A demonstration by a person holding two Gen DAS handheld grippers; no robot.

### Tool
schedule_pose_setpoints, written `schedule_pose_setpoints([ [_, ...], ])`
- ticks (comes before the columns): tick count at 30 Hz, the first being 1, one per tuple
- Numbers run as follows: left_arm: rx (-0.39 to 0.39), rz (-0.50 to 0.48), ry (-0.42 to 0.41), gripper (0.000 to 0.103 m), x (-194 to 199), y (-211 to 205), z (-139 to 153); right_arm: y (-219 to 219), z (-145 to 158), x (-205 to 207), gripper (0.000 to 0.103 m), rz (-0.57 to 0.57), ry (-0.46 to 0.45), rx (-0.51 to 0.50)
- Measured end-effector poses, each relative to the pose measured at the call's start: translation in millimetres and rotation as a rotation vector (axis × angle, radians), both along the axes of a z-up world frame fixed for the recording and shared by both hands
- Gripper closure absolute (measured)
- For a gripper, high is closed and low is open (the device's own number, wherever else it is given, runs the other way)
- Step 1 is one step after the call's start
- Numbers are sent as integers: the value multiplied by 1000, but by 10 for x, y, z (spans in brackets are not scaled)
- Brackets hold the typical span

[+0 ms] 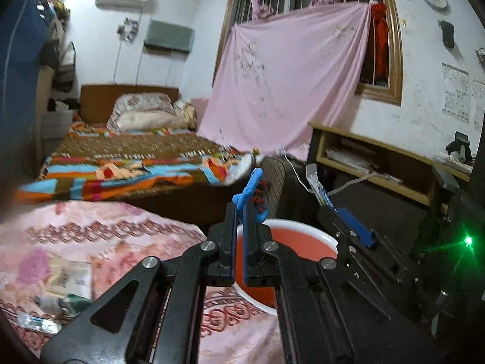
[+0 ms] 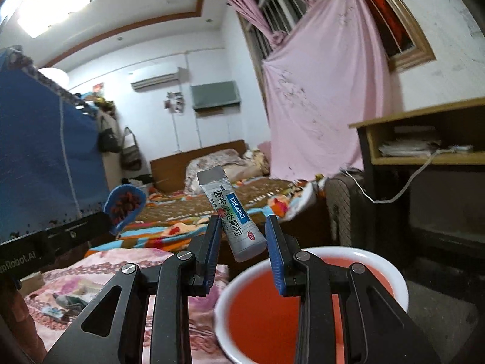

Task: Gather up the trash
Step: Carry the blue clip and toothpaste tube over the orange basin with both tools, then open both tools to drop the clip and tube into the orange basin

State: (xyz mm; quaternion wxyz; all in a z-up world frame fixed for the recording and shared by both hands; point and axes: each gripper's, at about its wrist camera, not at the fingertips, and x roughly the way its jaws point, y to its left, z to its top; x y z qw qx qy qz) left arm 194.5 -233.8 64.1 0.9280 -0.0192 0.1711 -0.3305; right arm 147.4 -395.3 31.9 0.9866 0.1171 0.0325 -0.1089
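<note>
My left gripper (image 1: 241, 212) is shut on a blue wrapper with red inside (image 1: 253, 192), held above the near rim of a red basin with a white rim (image 1: 303, 230). The wrapper also shows in the right wrist view (image 2: 125, 204). In the right wrist view my right gripper (image 2: 244, 233) stands open above the basin (image 2: 382, 273). A silver and blue medicine sachet (image 2: 233, 212) sits tilted between its jaws, touching the left pad; whether the right pad touches it I cannot tell. The right gripper and sachet (image 1: 321, 189) show in the left wrist view.
A pink patterned bedcover (image 1: 106, 242) lies at lower left with several wrappers and packets (image 1: 65, 279) on it. A bed with a striped blanket (image 1: 136, 163) is behind. A wooden desk (image 1: 379, 151) stands at right, with a white cable (image 2: 403, 188) hanging from it.
</note>
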Motion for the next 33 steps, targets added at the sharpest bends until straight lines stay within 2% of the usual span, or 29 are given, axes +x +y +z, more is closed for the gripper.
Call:
schedule_pose_setpoints([
  [10, 39, -77, 195, 103, 249, -321, -201, -132, -130, 54, 73, -35, 80, 49],
  [15, 71, -86, 285, 103, 347, -410, -318, -156, -185, 123, 73, -38, 130, 73],
  [19, 64, -76, 329, 101, 391, -394, -384, -190, -220, 162, 72, -33, 157, 92],
  [25, 43, -35, 314, 92, 370, -281, -350, -187, -228, 150, 64, -33, 159, 93],
  [27, 31, -11, 303, 84, 359, -212, -326, -168, -228, 141, 63, -30, 154, 89],
  [33, 9, 88, 236, 71, 252, 56, -240, -77, -165, 94, 57, -10, 110, 59],
])
